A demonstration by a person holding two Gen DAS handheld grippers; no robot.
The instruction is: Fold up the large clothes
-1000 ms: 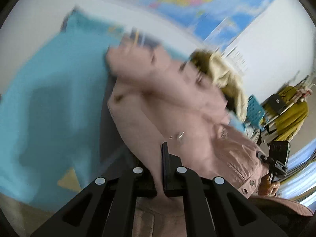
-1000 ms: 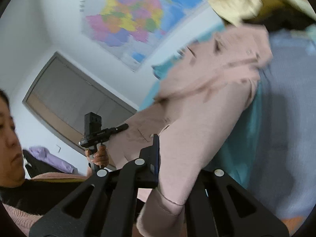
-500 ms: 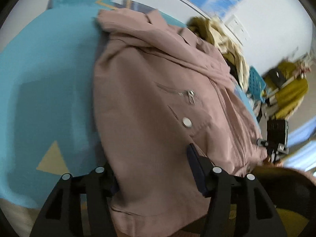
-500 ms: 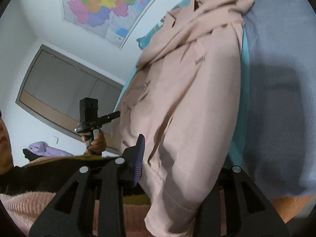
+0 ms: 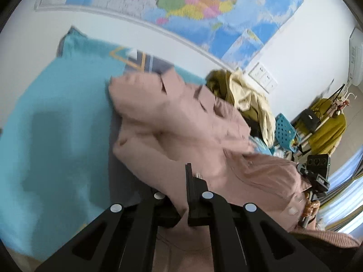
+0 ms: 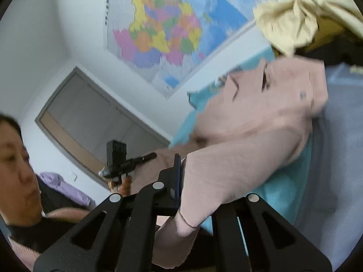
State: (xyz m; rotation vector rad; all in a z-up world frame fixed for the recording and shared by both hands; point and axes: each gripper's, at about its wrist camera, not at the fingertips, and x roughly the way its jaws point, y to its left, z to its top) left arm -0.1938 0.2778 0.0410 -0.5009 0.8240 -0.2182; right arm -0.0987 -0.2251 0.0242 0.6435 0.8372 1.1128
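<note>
A pink jacket lies partly on a bed covered by a teal and grey sheet. Its near hem is lifted off the bed. My left gripper is shut on the jacket's hem, with fabric pinched between the jaws. My right gripper is shut on the other end of the hem; the jacket drapes from it toward the collar. The right finger is hidden under the fabric. The other hand-held gripper shows in each view: the right one and the left one.
A pile of yellow and cream clothes sits beyond the jacket, also in the right wrist view. A wall map hangs behind the bed. A blue plastic stool and a rack with yellow clothing stand at the right.
Half a second ago both grippers were open with the jacket lying flat between the jaws. Now both are shut on the hem and have raised it off the bed.
</note>
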